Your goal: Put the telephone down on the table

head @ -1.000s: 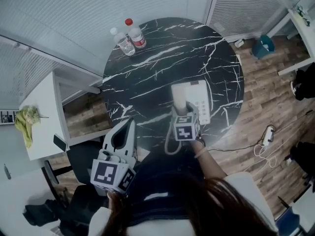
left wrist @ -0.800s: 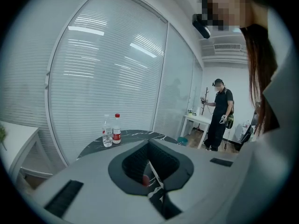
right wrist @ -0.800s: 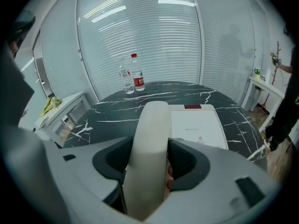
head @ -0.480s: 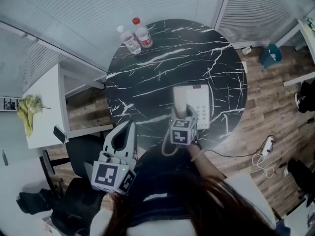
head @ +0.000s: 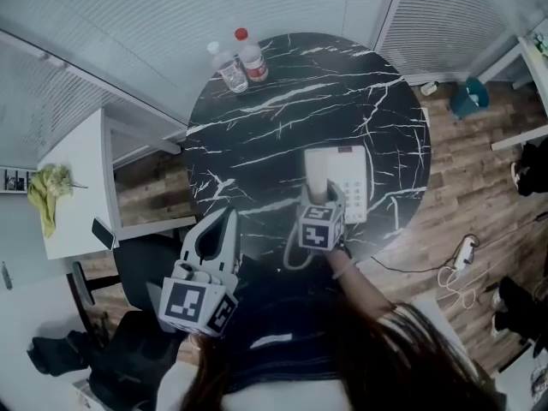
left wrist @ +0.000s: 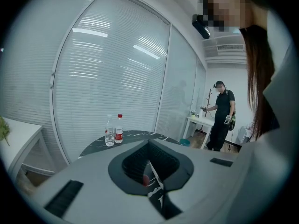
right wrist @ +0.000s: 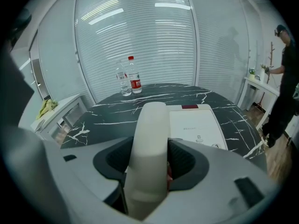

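Note:
A white telephone base (head: 351, 182) sits on the round black marble table (head: 282, 101), toward its near right edge. The white handset (head: 316, 176) lies along the base's left side, and my right gripper (head: 318, 202) is shut on its near end. In the right gripper view the handset (right wrist: 150, 125) fills the gap between the pads of the right gripper (right wrist: 152, 143), with the base (right wrist: 194, 127) just to its right. A coiled cord (head: 295, 251) hangs off the table edge. My left gripper (head: 228, 217) is held off the table's near left edge, shut and empty.
Two water bottles (head: 242, 58) stand at the table's far left edge. A white side desk (head: 73, 195) with a yellow-green item lies to the left. A power strip (head: 467, 251) and a teal bin (head: 471, 97) are on the wooden floor. A person in black (left wrist: 222, 115) stands in the background.
The view has shifted slightly. The right gripper stays on the handset beside the base, and the left gripper has not moved.

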{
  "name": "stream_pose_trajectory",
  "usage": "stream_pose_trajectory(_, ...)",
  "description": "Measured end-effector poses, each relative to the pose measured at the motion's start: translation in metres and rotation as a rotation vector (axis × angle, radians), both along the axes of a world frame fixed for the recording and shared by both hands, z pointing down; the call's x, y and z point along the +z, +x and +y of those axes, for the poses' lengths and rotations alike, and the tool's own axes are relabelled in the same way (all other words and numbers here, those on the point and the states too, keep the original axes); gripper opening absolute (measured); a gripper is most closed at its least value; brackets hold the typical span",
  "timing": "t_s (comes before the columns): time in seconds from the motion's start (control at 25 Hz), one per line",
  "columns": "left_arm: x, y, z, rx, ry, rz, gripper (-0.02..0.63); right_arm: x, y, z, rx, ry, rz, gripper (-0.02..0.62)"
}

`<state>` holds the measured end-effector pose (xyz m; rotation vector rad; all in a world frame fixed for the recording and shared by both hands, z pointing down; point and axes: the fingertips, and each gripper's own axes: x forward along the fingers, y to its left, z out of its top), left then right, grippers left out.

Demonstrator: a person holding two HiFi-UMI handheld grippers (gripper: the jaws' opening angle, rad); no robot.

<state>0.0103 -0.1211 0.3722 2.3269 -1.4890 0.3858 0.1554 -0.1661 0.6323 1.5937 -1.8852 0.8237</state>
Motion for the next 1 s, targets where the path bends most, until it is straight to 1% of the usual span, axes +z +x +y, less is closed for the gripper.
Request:
stream_pose_trajectory(0.24,-0.003,-0.009,-0.010,0.079,0.014,0.041,0.006,0.002,-0.001,0.001,0.009,0.001,-0.006,0.232)
stream_pose_trajectory(0.4,-0.006,-0.018,-0.016,0.114,0.016,0.064,0.006,0.003,0.000,0.000,0.005,-0.010,0.001,0.232)
stream_pose_trajectory(0.76,-0.005,-0.045,-0.019,0.135,0.012,0.095,0.006,0.002,0.002,0.000,0.021,-0.027,0.006,0.227)
stream_pose_trajectory(1.0,-0.007,-0.057,-0.018,0.145,0.013,0.113,0.006,0.000,0.004,0.003,0.028,-0.041,0.027,0.225)
